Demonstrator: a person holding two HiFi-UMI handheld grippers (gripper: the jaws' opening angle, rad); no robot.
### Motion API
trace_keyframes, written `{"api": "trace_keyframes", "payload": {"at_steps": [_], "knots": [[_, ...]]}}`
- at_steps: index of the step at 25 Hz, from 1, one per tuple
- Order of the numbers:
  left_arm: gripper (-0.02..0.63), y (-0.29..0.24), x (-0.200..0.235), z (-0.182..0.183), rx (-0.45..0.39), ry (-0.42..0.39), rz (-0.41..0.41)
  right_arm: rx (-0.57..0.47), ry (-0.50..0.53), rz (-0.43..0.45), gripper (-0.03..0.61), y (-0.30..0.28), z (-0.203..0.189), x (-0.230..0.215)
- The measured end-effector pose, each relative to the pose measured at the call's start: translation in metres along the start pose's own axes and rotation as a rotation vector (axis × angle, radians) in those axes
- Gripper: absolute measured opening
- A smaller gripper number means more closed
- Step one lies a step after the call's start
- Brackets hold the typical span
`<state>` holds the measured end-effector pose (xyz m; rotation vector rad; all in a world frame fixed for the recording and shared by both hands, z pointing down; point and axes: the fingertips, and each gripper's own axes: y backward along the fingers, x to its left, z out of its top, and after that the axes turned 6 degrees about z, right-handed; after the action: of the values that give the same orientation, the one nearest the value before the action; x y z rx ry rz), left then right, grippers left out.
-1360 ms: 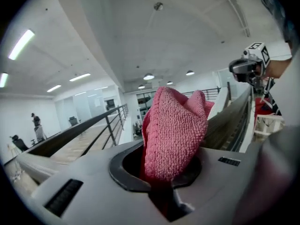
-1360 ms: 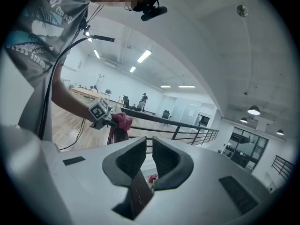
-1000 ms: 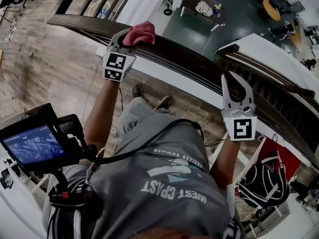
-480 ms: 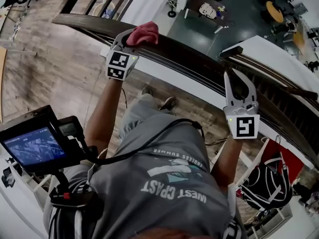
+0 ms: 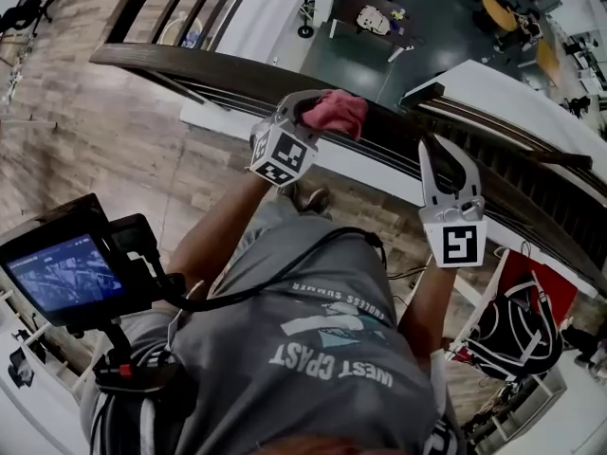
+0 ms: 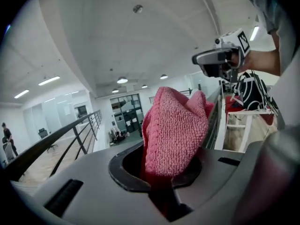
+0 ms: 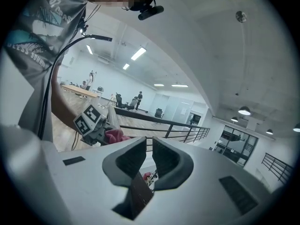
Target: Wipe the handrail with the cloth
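A dark wooden handrail (image 5: 180, 63) runs diagonally along a balcony edge, with a lower floor (image 5: 379, 50) visible beyond it. A person in a grey T-shirt (image 5: 322, 349) stands at the handrail with a gripper in each hand. The left gripper (image 5: 311, 110) has its jaws clamped on a pink cloth (image 5: 340, 112), which sits on top of the handrail. The right gripper (image 5: 444, 159) points at the handrail well apart from the left. It is empty, its jaws narrowed to a slim gap.
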<state>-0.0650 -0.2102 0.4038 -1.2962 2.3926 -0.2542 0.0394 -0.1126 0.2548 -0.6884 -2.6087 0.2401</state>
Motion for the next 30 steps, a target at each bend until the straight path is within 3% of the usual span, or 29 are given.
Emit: {"api": "trace_keyframes", "payload": {"at_steps": [4, 9, 11, 14, 18, 21, 24, 27, 30], "knots": [[0.051, 0.003, 0.008, -0.011, -0.001, -0.013, -0.031, 0.029, 0.01, -0.048, 0.038, 0.016, -0.001, -0.001], [0.051, 0.05, 0.111, -0.044, 0.013, 0.108, 0.1, 0.056, -0.012, -0.105, 0.038, 0.016, 0.009, 0.016], [0.051, 0.057, 0.124, -0.049, 0.01, 0.121, 0.114, 0.053, -0.014, -0.121, 0.038, 0.015, 0.012, 0.024], [0.051, 0.055, 0.112, -0.041, -0.007, 0.097, 0.076, 0.056, -0.01, -0.112, 0.038, 0.002, 0.024, 0.041], [0.051, 0.031, 0.043, -0.014, -0.044, 0.049, -0.068, 0.069, 0.012, -0.106, 0.038, 0.004, 0.029, 0.047], [0.051, 0.019, 0.009, -0.01, -0.035, 0.035, -0.118, 0.079, 0.011, -0.133, 0.038, 0.029, 0.015, 0.036], [0.051, 0.027, 0.032, -0.013, -0.021, 0.024, -0.082, 0.105, 0.0, -0.16, 0.038, 0.055, 0.005, 0.026], [0.051, 0.035, 0.063, -0.018, 0.015, 0.098, 0.025, 0.138, -0.022, -0.176, 0.038, 0.09, -0.008, 0.013], [0.051, 0.02, 0.043, -0.007, 0.037, 0.098, 0.073, 0.152, -0.026, -0.19, 0.038, 0.135, -0.037, -0.003]]}}
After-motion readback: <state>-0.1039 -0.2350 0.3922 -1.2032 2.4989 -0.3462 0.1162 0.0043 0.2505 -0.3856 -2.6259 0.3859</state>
